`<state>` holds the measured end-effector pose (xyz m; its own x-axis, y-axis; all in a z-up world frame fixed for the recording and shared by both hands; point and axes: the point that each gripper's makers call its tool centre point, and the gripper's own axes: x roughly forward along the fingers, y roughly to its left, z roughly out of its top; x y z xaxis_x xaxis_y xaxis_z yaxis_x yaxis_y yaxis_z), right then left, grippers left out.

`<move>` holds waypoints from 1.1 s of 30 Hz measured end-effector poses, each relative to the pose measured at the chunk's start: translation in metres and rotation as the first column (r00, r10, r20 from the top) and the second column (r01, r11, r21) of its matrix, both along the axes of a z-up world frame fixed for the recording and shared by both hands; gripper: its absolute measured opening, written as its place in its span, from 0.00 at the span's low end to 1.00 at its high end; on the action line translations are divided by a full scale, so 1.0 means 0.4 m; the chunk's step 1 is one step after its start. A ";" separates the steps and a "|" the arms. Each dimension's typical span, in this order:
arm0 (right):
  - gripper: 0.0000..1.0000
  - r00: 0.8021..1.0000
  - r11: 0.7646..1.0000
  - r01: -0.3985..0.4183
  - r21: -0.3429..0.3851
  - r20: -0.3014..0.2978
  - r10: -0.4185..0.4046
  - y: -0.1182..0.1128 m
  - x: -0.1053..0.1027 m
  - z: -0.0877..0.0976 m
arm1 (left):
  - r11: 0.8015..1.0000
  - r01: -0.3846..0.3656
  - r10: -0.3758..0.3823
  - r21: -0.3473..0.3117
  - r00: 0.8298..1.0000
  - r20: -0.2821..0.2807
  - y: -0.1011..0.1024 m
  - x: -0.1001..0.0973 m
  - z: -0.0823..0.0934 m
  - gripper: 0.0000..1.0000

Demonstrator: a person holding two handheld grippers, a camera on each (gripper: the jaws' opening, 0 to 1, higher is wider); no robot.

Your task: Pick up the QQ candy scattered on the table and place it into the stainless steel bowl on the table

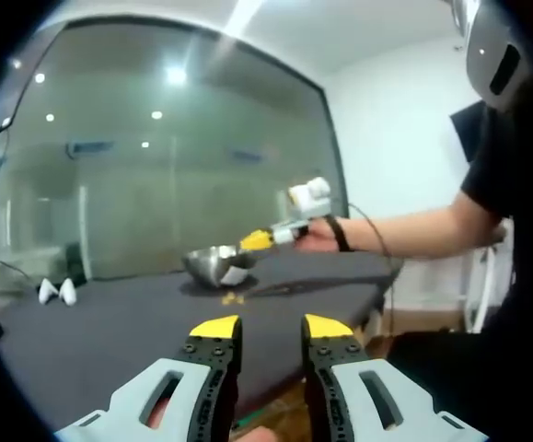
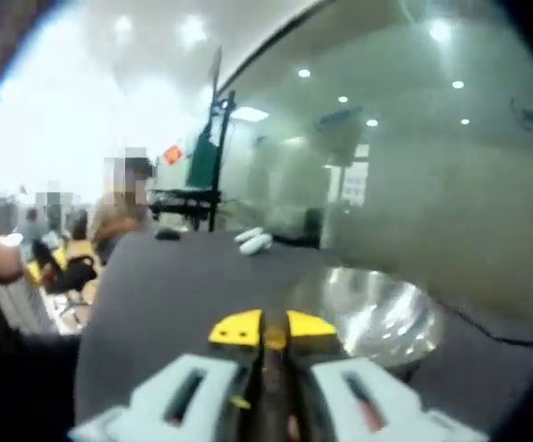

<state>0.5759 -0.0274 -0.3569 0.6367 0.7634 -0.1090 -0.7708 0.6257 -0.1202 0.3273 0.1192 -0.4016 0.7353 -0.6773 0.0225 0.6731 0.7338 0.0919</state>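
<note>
Right tongs [image 2: 272, 333], clamped on a candy beside the steel bowl [image 2: 376, 318], could spill it onto the desk [image 2: 156, 304] if freed early; left tongs [image 1: 271, 328] gape idle.

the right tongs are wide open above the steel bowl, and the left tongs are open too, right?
Not quite: the right tongs are shut, yellow tips pressed together beside the steel bowl, as the right gripper view shows. The left tongs are open, as you said.

Shiny stainless steel bowl [image 1: 218, 265] upright on dark table; yellow QQ candy [image 1: 233, 297] just beside it.
</note>
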 end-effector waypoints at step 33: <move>0.16 0.992 0.993 0.117 -0.004 -0.041 -0.117 -0.057 0.154 0.002 | 0.999 0.008 -0.008 0.039 1.000 -0.010 -0.012 0.012 -0.007 0.27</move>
